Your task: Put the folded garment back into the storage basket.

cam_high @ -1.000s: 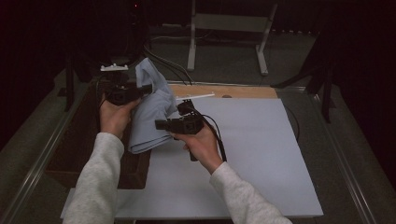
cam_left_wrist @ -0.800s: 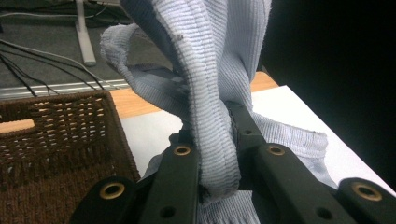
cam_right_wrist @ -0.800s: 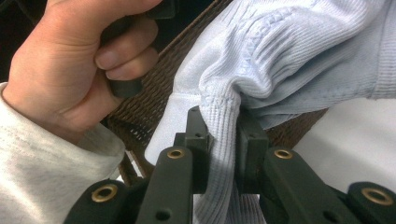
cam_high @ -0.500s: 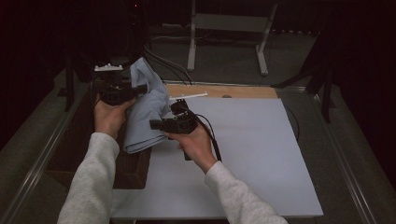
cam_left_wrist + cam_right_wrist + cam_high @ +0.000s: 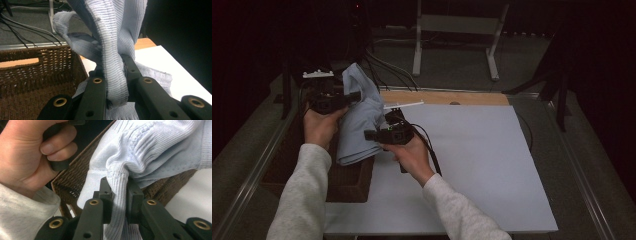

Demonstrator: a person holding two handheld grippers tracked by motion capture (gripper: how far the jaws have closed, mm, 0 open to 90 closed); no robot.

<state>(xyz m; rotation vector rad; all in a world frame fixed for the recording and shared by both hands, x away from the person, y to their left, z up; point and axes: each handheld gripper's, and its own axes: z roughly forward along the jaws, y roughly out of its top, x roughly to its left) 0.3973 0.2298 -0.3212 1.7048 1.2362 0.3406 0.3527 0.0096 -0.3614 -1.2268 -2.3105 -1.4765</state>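
In the high view, the left gripper [image 5: 354, 95] and the right gripper [image 5: 371, 134] both hold a light blue knitted garment [image 5: 362, 122] above the right edge of a brown wicker basket [image 5: 347, 182]. The basket stands at the left edge of the white table top [image 5: 472, 165]. Black cables [image 5: 382, 65] lie on the floor behind the basket.

In the left gripper view, the jaws are clamped on a ribbed fold of the garment [image 5: 117, 50], and the basket [image 5: 37, 67] is to the left.

In the right gripper view, the jaws pinch a ribbed cuff of the garment [image 5: 120, 185]. The person's left hand [image 5: 30, 157] is above the basket [image 5: 75, 177]. No writing can be read.
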